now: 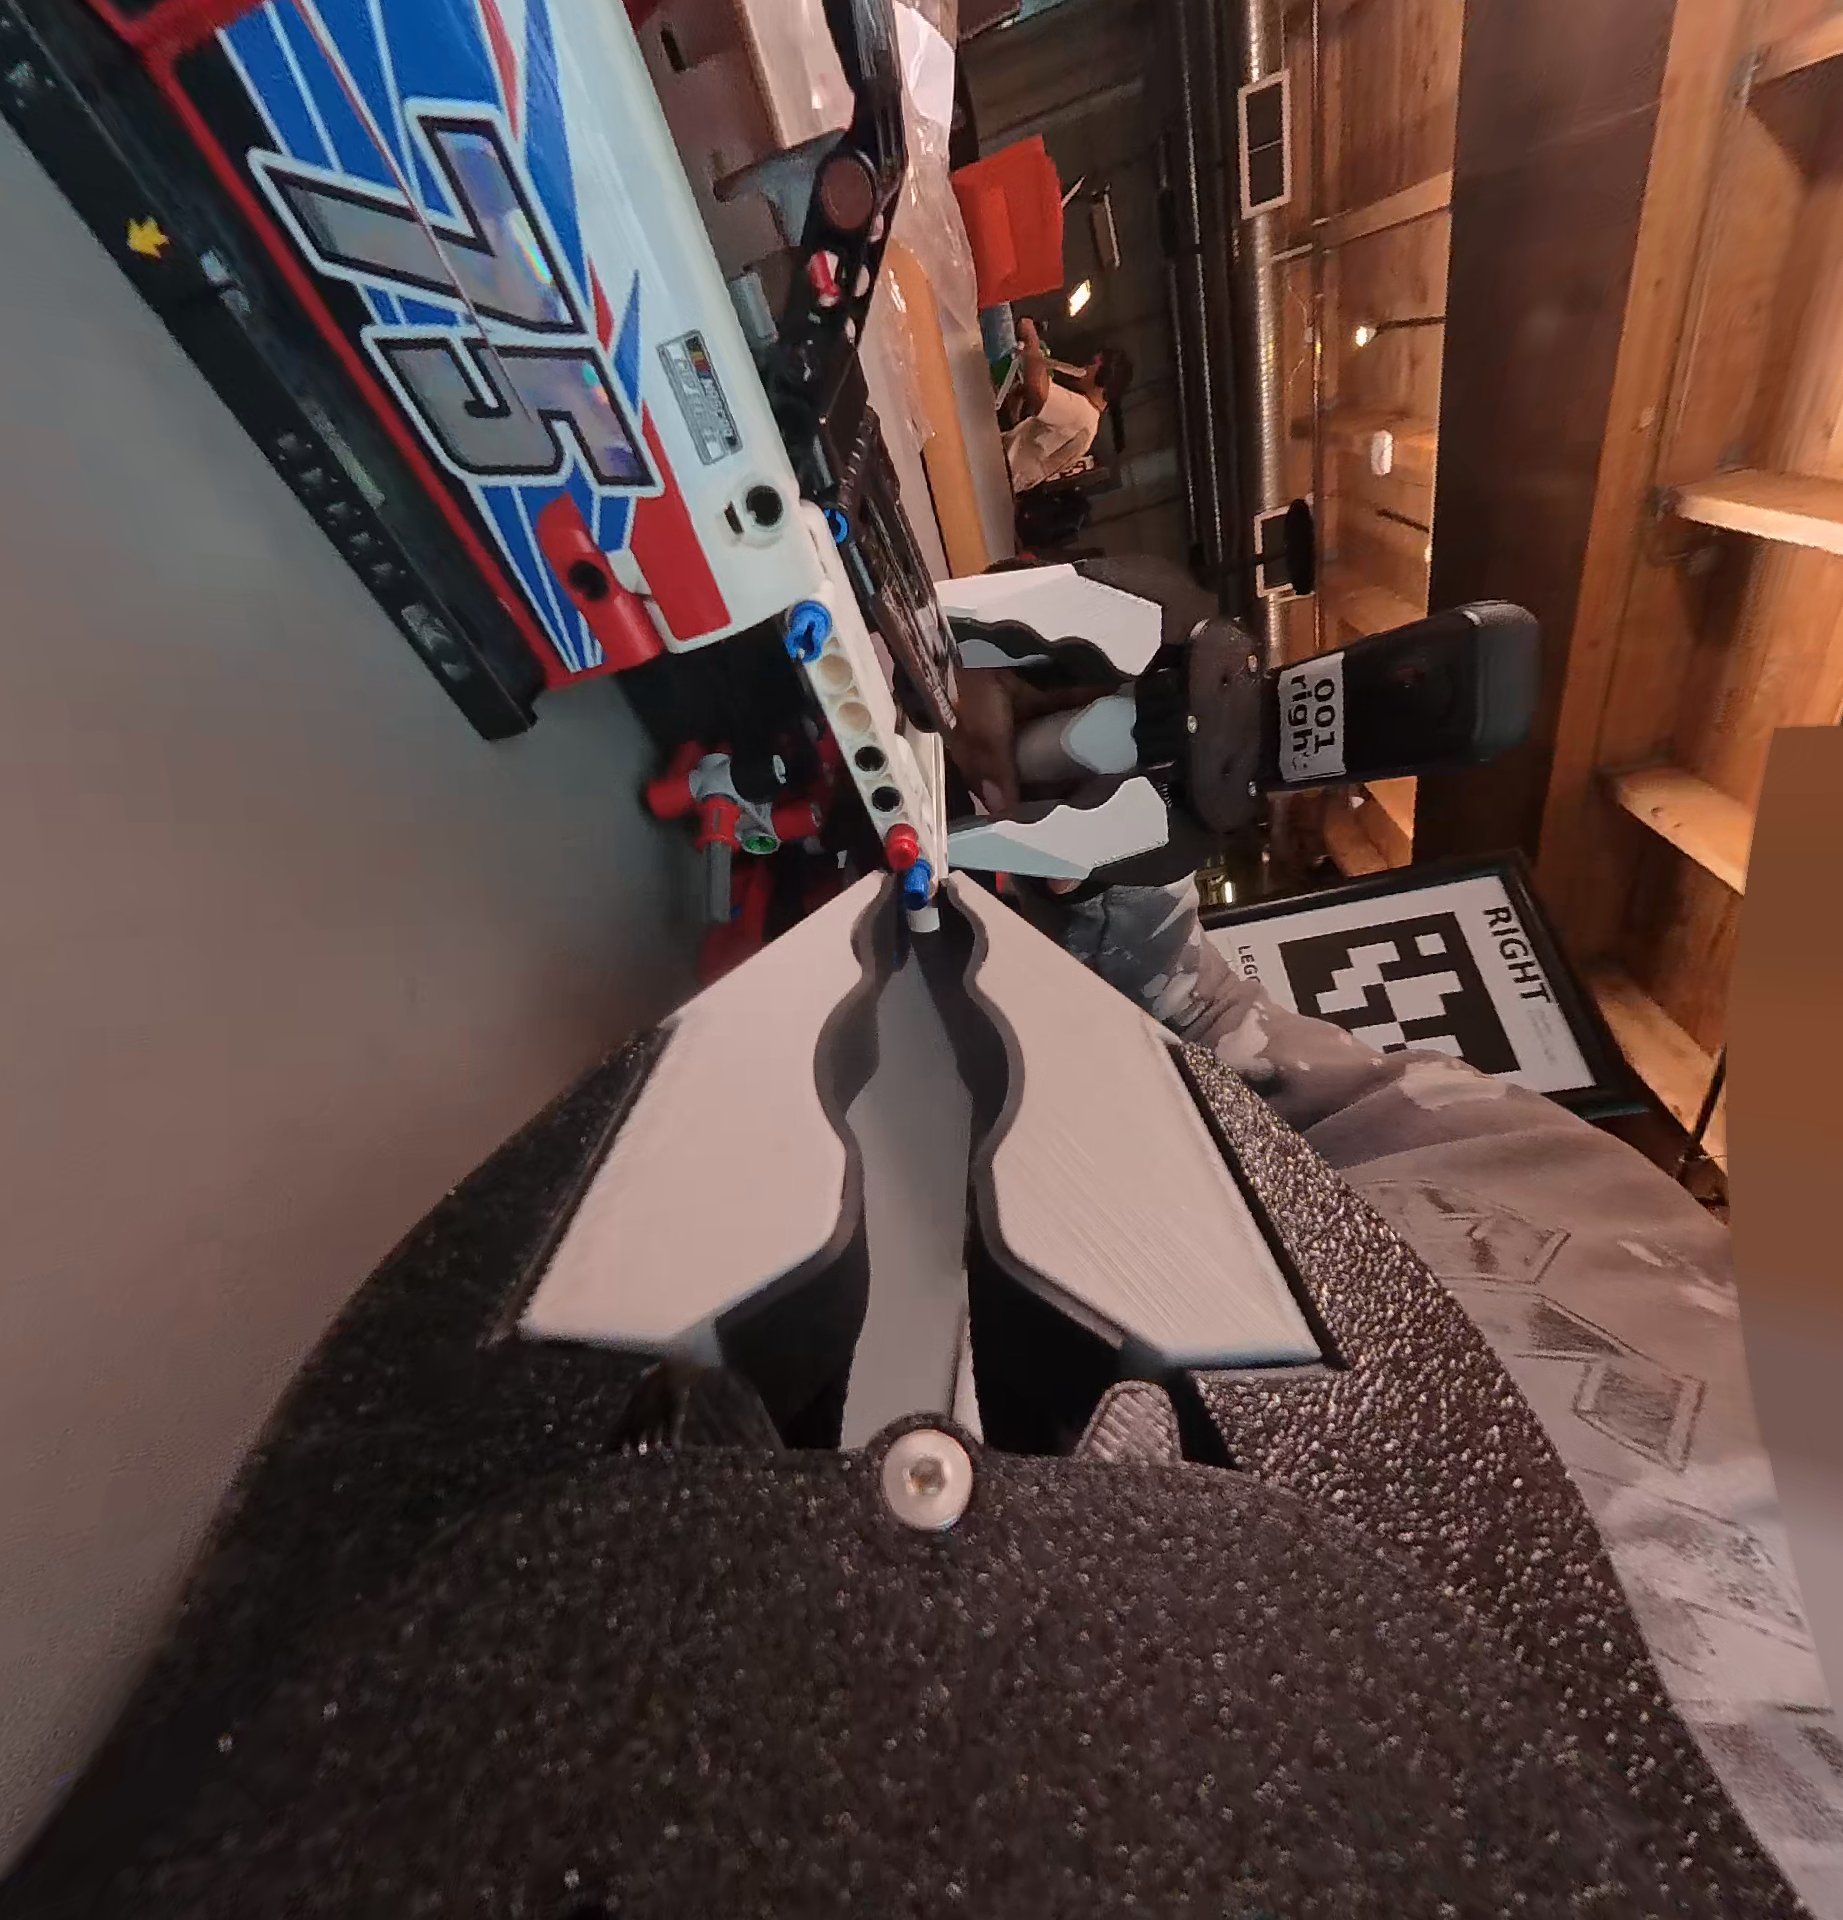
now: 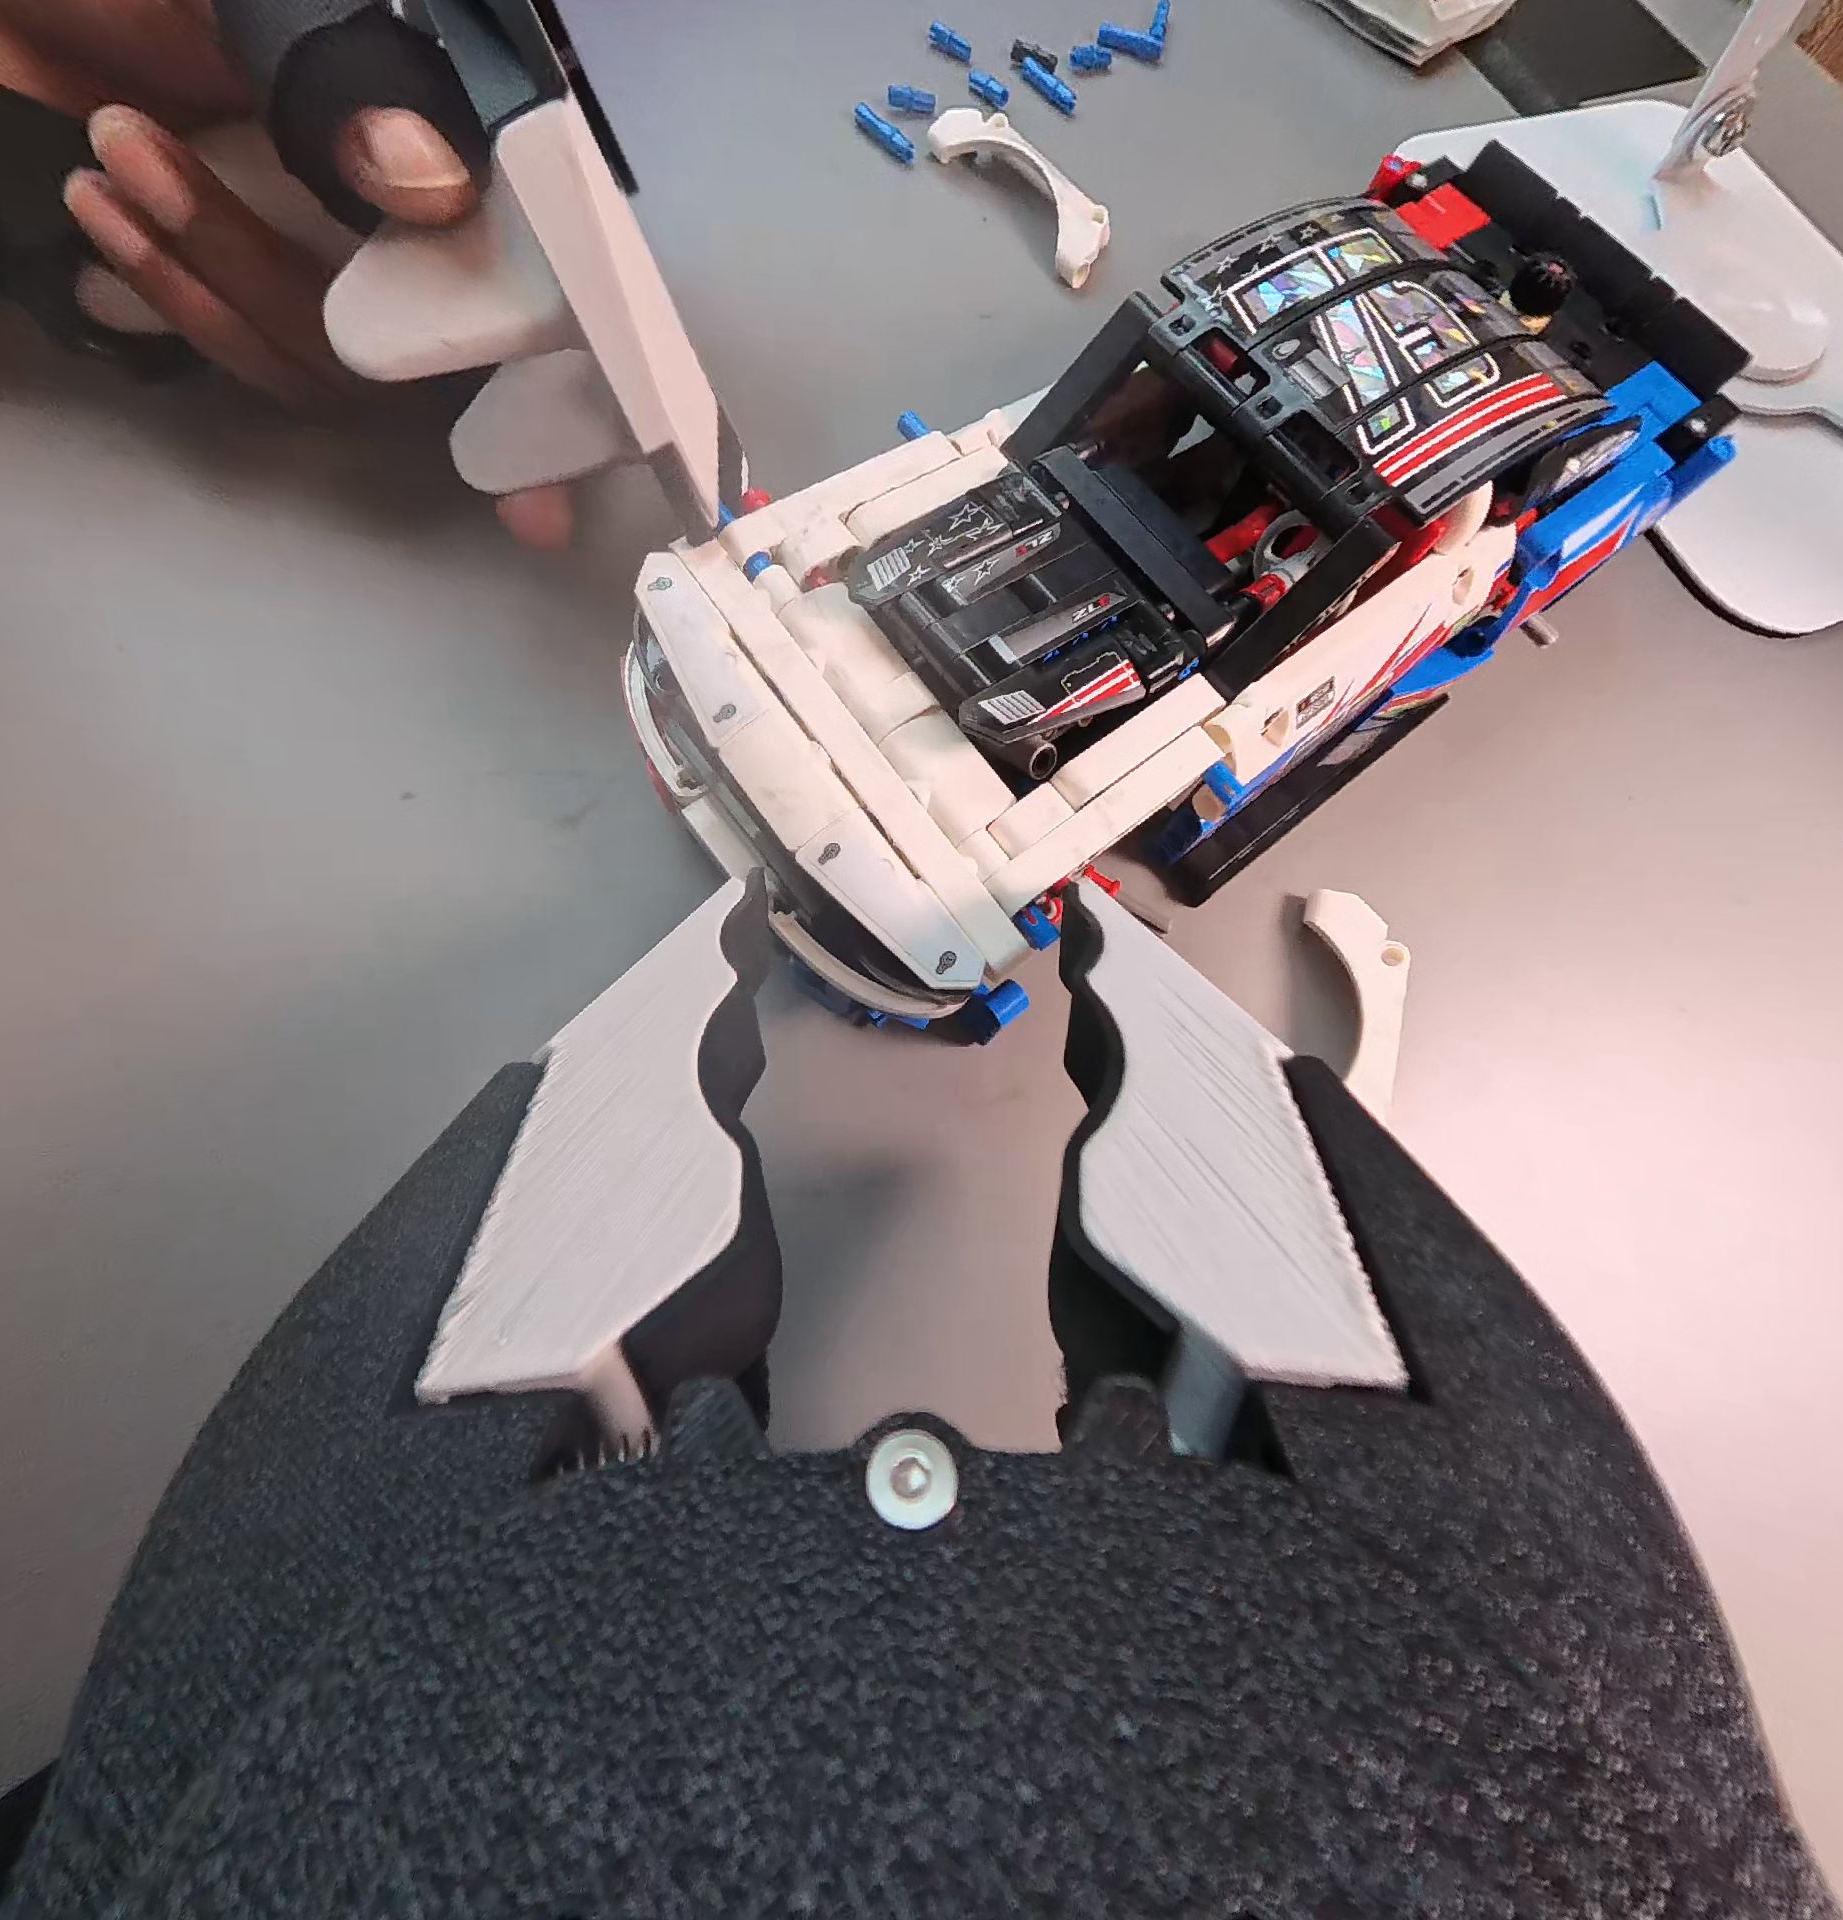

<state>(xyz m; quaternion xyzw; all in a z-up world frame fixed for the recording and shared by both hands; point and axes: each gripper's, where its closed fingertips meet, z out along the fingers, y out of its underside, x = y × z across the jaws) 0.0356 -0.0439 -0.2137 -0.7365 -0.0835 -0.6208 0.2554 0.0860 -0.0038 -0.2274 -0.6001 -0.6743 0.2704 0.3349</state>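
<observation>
A white, blue, red and black brick-built race car (image 2: 1000,665) stands on the grey table (image 2: 273,779). My left gripper (image 1: 912,902) is shut on a small blue pin (image 1: 915,885) at the car's front corner, below a white holed beam (image 1: 865,727). The car's side panel (image 1: 460,343) fills the upper left of the left wrist view. In the right wrist view the left gripper (image 2: 701,511) comes in from the upper left, held by a gloved hand (image 2: 169,208). My right gripper (image 2: 912,914) is open, its fingers either side of the car's other front corner (image 2: 896,925).
Several loose blue pins (image 2: 1000,73) and a white arch piece (image 2: 1031,187) lie behind the car. Another white arch piece (image 2: 1353,987) lies right of my right gripper. A white stand base (image 2: 1727,312) sits at the far right. A framed marker board (image 1: 1416,987) and wooden shelves (image 1: 1727,520) stand beyond. Some 8 centimetres of space lies between my two pairs of fingers. From my right tips it is roughly 8 centimetres to the white arch piece (image 2: 1353,987); from my left, 15 centimetres.
</observation>
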